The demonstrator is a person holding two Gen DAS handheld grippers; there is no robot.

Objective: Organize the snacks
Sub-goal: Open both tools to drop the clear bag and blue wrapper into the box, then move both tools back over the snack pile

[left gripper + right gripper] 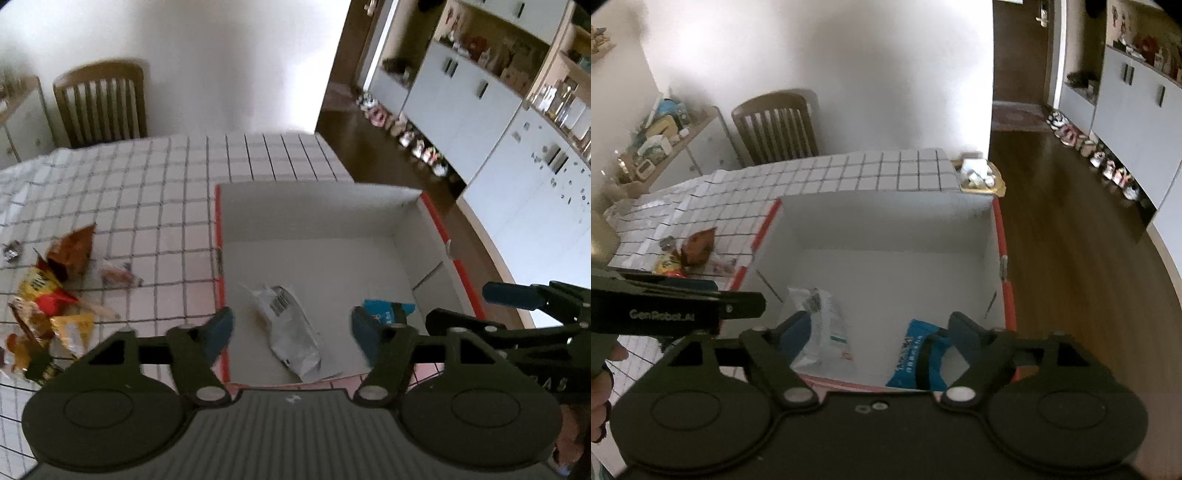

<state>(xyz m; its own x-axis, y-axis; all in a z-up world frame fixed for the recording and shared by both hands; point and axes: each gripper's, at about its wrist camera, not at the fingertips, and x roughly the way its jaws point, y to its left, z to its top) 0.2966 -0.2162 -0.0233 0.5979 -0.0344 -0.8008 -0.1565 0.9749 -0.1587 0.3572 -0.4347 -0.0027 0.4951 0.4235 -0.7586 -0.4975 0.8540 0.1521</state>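
Wooden slat-back chair (777, 127) against a white wall (820, 55), behind a table under a grid-checked cloth (155, 192); low white sideboard (701, 147) left of the chair, its top crowded with small clutter too blurred to name; dark wood floor (1063, 236); white cabinets (461, 107) with open shelves above, holding blurred jars and boxes; row of small items along the cabinet base (410, 136); yellow tray of oddments (979, 177) at the table's far corner

White pouch (291, 328) and blue packet (916, 360) flat inside white box (317, 218); snack pile (48, 295) on checked cloth beside it.
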